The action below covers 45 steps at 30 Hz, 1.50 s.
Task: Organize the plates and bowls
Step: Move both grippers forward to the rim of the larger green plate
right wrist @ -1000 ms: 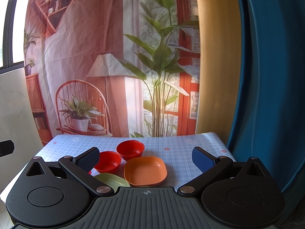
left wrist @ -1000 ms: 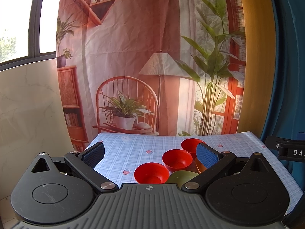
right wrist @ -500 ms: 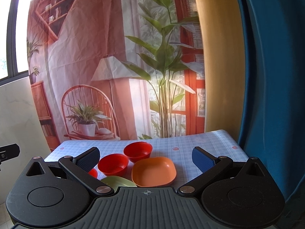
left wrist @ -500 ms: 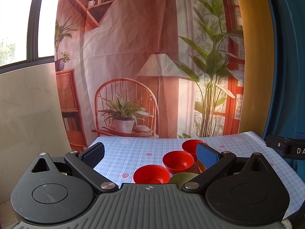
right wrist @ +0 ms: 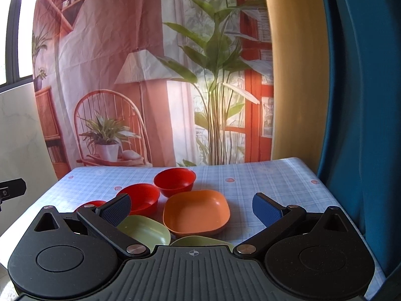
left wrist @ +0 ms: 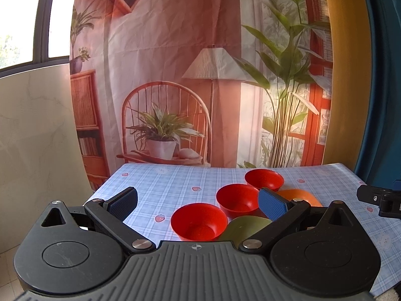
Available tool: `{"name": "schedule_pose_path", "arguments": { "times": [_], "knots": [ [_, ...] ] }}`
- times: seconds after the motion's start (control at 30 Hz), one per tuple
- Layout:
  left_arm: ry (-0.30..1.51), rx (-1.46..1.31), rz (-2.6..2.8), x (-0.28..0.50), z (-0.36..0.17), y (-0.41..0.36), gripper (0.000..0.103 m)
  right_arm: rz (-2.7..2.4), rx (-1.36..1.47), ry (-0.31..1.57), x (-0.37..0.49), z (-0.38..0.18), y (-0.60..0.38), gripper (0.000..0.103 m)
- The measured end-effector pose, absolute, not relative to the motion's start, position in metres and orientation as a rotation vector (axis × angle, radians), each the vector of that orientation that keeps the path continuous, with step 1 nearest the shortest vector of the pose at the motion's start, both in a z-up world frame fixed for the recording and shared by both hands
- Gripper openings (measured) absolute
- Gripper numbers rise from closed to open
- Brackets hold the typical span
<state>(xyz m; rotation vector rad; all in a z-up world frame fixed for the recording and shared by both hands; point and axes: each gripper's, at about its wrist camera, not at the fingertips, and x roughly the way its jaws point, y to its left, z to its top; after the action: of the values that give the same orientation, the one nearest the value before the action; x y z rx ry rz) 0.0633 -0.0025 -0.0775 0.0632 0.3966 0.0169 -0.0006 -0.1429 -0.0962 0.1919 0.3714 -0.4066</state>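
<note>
Nearest to the cameras are the two grippers. The left gripper [left wrist: 198, 200] has its fingers spread wide and holds nothing; the right gripper [right wrist: 193, 209] is also wide apart and empty. Both hover above the near edge of the table [right wrist: 275, 183], which is covered with a pale blue checked cloth.

Just in front of the right gripper lie two green plates [right wrist: 145, 230], one partly hidden under the gripper body. Behind them and touching the nearer one sits the orange plate [right wrist: 196, 212], square with rounded corners and a raised rim. To the left, three red bowls [left wrist: 199, 222] stand in a diagonal row going away from the left gripper; the middle one [left wrist: 236, 198] and the far one [left wrist: 264, 179] are close together, each upright and empty.

I judge that all the pieces are light, stiff plastic, not fragile, but smooth and perhaps slippery. The rim seems the best place to hold: one finger inside, one outside the wall. The bowls probably nest into each other, and the plates stack flat.

Behind the table hangs a printed backdrop [left wrist: 200, 75].
</note>
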Motion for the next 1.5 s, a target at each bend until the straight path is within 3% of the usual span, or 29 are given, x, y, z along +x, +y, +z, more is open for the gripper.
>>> {"name": "schedule_pose_path", "arguments": {
  "times": [0.53, 1.1, 1.5],
  "knots": [
    [0.573, 0.098, 0.021, 0.104, -0.13, 0.004, 0.103, -0.421, 0.15, 0.484, 0.035, -0.155, -0.152, 0.103],
    [0.683, 0.081, -0.012, 0.135, -0.163, -0.005, 0.103, -0.363, 0.204, 0.591, 0.065, -0.182, -0.167, 0.103],
    [0.734, 0.081, -0.059, 0.151, -0.176, -0.016, 0.094, -0.394, 0.244, 0.64, 0.072, -0.195, -0.182, 0.103]
  ]
}}
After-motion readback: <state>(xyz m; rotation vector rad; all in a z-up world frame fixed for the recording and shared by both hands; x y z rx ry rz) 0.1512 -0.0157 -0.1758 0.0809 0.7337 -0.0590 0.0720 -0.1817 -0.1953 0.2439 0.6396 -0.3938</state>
